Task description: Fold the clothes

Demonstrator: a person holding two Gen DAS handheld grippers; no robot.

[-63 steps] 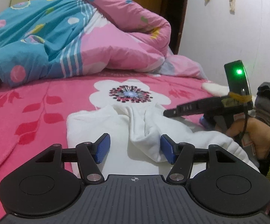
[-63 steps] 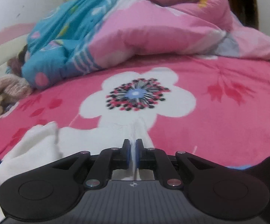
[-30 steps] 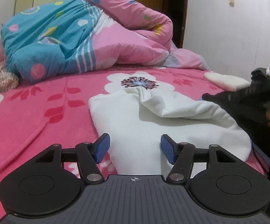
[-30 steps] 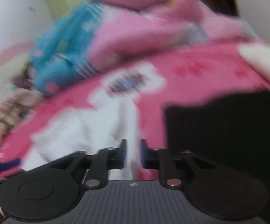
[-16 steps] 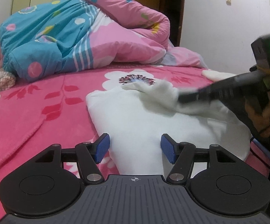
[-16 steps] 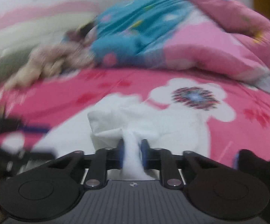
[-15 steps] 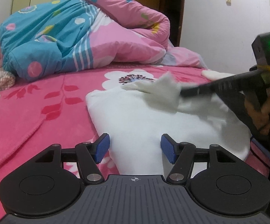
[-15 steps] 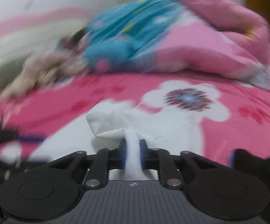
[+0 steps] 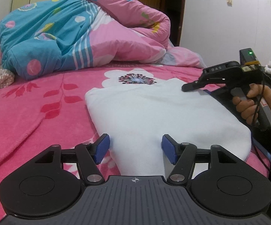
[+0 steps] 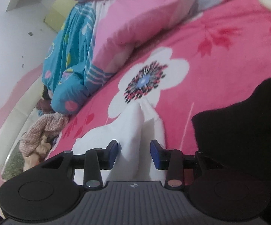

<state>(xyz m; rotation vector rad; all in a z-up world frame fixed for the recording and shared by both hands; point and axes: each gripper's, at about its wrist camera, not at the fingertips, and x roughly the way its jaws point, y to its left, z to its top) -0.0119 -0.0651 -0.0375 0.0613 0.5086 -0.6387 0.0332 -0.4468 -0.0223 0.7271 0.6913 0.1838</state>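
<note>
- One bed (image 9: 41, 101), pink floral cover, with one quilt (image 9: 83, 37) heaped at its far end.
- One white garment (image 9: 154, 112) lies mid-bed, already doubled into a smooth slab; I judge a last fold remains.
- Two grippers: left gripper (image 9: 135, 148) gapes over its near edge, holding nothing; right gripper (image 10: 134, 153) has just been opening, cloth loose between its jaws.

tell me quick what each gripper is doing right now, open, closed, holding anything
Left gripper: open, holding nothing; the white garment lies beneath its pads.
Right gripper: open; its jaws have just been opening, with a fold of the white garment between them, unpinched.
</note>
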